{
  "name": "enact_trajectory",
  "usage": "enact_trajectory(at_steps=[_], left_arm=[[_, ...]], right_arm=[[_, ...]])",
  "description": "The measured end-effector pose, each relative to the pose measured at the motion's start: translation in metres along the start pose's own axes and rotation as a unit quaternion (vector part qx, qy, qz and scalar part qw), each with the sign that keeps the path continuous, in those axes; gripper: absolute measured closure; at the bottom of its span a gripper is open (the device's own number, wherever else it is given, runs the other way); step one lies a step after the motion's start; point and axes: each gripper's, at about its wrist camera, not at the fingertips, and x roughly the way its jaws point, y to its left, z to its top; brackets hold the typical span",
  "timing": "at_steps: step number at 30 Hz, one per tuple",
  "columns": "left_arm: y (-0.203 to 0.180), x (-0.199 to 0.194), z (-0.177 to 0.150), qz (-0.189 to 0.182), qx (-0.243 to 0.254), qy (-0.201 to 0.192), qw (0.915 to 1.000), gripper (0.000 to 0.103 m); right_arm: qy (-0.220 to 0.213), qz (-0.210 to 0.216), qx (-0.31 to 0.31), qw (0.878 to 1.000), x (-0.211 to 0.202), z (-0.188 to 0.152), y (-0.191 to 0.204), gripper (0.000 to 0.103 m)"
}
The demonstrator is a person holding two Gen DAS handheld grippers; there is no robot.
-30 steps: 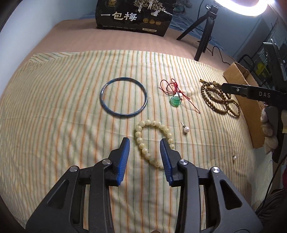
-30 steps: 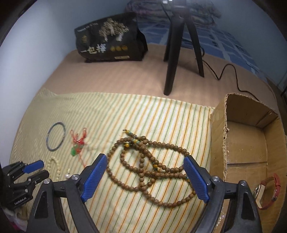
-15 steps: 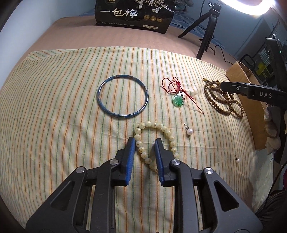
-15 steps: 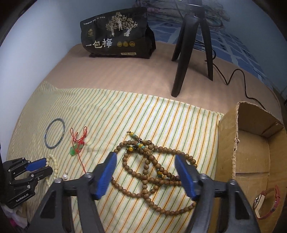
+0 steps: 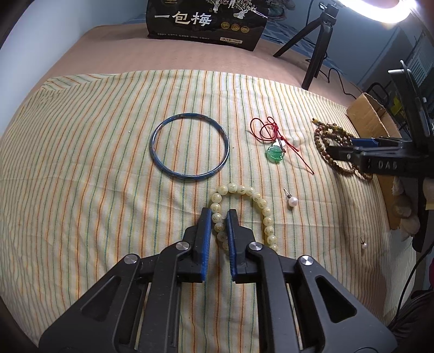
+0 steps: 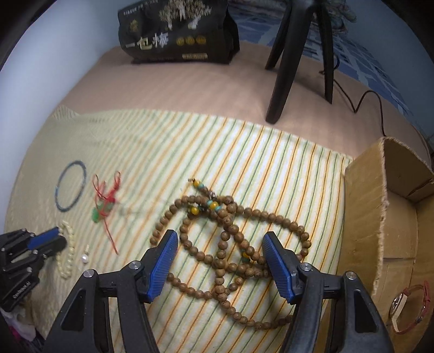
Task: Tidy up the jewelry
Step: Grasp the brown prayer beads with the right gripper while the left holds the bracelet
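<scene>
My left gripper [image 5: 218,217] is shut on the left side of the cream bead bracelet [image 5: 244,191], which lies on the striped cloth [image 5: 81,163]. My right gripper [image 6: 219,244] is open and straddles the heap of brown wooden bead necklace [image 6: 230,239], low over it. In the left wrist view a blue bangle [image 5: 190,146], a green pendant on red cord [image 5: 275,152], a pearl earring [image 5: 292,201] and a second small pearl [image 5: 364,245] lie on the cloth. The cardboard box [image 6: 398,217] stands at the right and holds a red-strapped watch [image 6: 409,309].
A black snack bag [image 5: 206,21] and a black tripod [image 6: 298,54] stand at the back, with a cable [image 6: 363,100] beside the tripod. The left gripper shows at the lower left of the right wrist view [image 6: 46,239]. A wall runs along the left.
My left gripper has moved forward and closed on the cream bracelet's left side. My right gripper has come down closer over the wooden beads and narrowed somewhat.
</scene>
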Motion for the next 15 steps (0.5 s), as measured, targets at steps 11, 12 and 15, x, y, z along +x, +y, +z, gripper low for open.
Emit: enact_trajectory(at_steps=[11,12,15], left_arm=[[-0.001,-0.002,0.003,-0.005,-0.017,0.001,0.9998,0.098],[-0.001,-0.003,0.003,-0.007,-0.018,0.0,0.9998,0.098],[-0.004,-0.01,0.003,-0.012,-0.018,-0.008,0.9997,0.098]], right_arm=[[-0.004,0.011,-0.009,1.0,-0.003,-0.007,0.0,0.085],[-0.005,0.014,-0.006,1.0,-0.004,-0.007,-0.001,0.091],[-0.011,0.024,0.002,1.0,-0.01,-0.009,-0.003,0.092]])
